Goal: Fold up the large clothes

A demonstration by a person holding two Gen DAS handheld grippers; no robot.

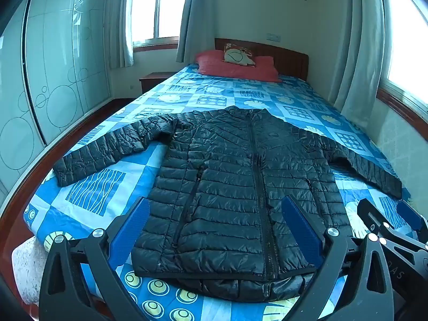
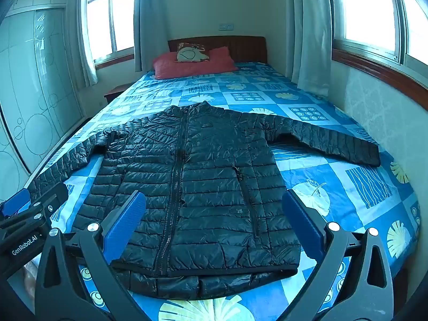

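Note:
A black quilted puffer jacket (image 1: 230,187) (image 2: 198,187) lies flat and zipped on the bed, front up, collar toward the headboard, both sleeves spread out sideways. Its hem is nearest me. My left gripper (image 1: 216,224) hovers open above the hem end, blue pads wide apart, nothing between them. My right gripper (image 2: 214,219) hangs open the same way over the jacket's lower part. The right gripper (image 1: 393,222) shows at the right edge of the left wrist view, and the left gripper (image 2: 24,211) at the left edge of the right wrist view.
The bed has a blue patterned sheet (image 1: 107,187) (image 2: 347,182), a red pillow (image 1: 235,67) and a small cushion (image 2: 191,53) by the wooden headboard (image 2: 240,45). A wardrobe (image 1: 53,67) stands left, a wall and curtained window (image 2: 374,13) right. A nightstand (image 1: 153,79) sits beside the bed.

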